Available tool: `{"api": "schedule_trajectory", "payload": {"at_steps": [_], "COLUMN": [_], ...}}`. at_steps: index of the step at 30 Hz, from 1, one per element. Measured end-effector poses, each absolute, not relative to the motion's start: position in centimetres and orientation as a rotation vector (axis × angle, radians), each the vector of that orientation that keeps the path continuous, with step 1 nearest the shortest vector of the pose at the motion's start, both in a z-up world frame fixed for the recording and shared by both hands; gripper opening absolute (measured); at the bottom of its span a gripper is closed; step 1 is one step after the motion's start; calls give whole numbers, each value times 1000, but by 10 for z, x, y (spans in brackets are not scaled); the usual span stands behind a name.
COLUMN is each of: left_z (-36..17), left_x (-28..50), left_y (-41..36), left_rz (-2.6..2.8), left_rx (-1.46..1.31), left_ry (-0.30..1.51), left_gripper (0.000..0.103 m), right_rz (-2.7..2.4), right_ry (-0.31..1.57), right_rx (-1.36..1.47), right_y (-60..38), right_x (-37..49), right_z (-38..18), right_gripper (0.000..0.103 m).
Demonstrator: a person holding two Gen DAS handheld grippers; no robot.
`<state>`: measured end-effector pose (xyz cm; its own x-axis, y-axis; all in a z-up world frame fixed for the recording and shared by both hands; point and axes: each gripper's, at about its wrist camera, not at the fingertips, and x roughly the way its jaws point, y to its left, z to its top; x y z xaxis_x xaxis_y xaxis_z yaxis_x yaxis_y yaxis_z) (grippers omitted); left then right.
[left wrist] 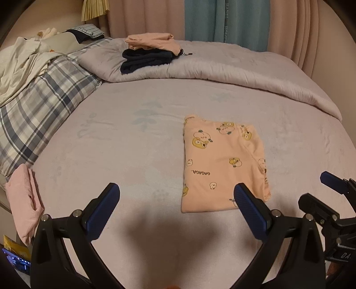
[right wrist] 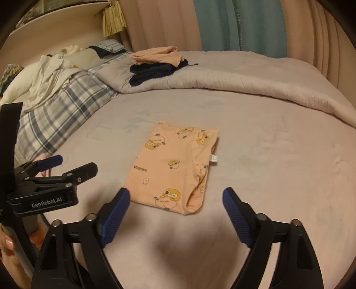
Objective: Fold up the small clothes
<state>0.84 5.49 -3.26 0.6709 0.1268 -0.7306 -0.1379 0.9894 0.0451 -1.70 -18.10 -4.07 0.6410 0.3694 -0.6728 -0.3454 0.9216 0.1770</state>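
The folded peach garment (left wrist: 224,164) lay flat on the bed (left wrist: 133,155). The left gripper (left wrist: 176,195) and the right gripper (right wrist: 175,200) hovered above its near edge, both jaws spread wide and holding nothing.

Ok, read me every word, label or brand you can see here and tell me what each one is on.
"GAGAGA": printed on the peach garment, upside down from here.
"GenRobot.AI": on the left tool's black body.
"DA": partly cut off, on the right tool's body in the left view.
Vertical lettering on the blue curtain: too blurred to read.
White tag on the garment: too small to read.
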Motion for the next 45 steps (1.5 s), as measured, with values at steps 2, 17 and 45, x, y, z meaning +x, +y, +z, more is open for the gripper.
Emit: {"api": "schedule_trajectory", "payload": {"at_steps": [2,17,45], "left_z": [-29,-14,-25], "left_x": [7,2,9], "left_y": [55,49,50], "left_rz": [146,124,130], "left_rx": [-21,-20,-9], "left_ry": [814,792,849], "left_gripper": [102,102,102], "right_rz": [407,367,393], "right_ry": [764,733,769], "right_rx": [38,13,33], "right_y": [-181,-178,-181], "right_x": [-18,-17,-8], "right_z": [-38,-31,-34], "right_gripper": [96,102,102]}}
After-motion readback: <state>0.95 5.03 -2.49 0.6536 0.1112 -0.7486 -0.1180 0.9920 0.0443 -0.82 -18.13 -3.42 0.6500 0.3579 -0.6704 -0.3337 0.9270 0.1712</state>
